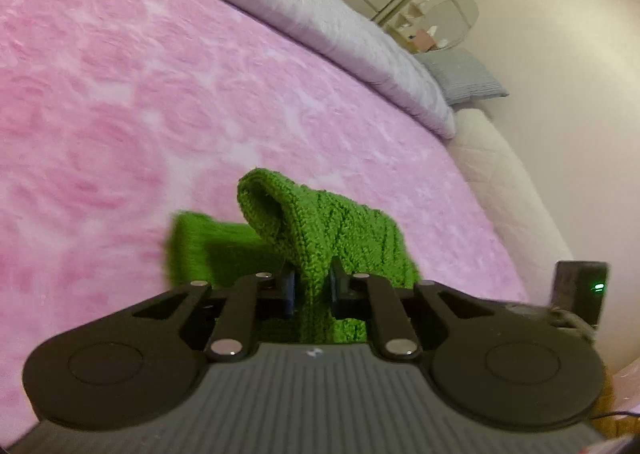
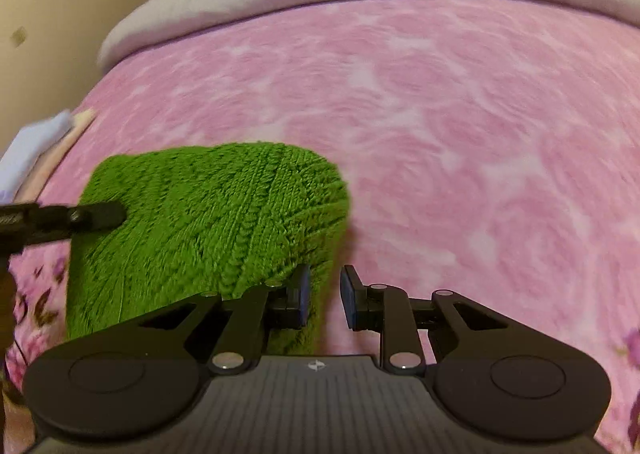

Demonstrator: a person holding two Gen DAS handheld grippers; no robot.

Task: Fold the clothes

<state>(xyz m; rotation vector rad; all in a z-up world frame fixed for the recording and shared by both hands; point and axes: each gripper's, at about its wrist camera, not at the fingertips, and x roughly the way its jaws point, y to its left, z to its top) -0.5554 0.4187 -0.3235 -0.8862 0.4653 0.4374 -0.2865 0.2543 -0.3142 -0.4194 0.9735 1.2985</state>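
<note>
Green knit garment on pink blanket, left gripper pinched on a raised fold at 6 o'clock, right gripper slightly parted, garment edge between its fingers, grip unclear

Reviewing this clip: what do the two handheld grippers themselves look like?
Both match: the left gripper and right gripper have black linkage arms with silver pivot pins, round black discs either side, a grey ribbed body with a small white mark, and blue-faced pads on the jaws.
</note>
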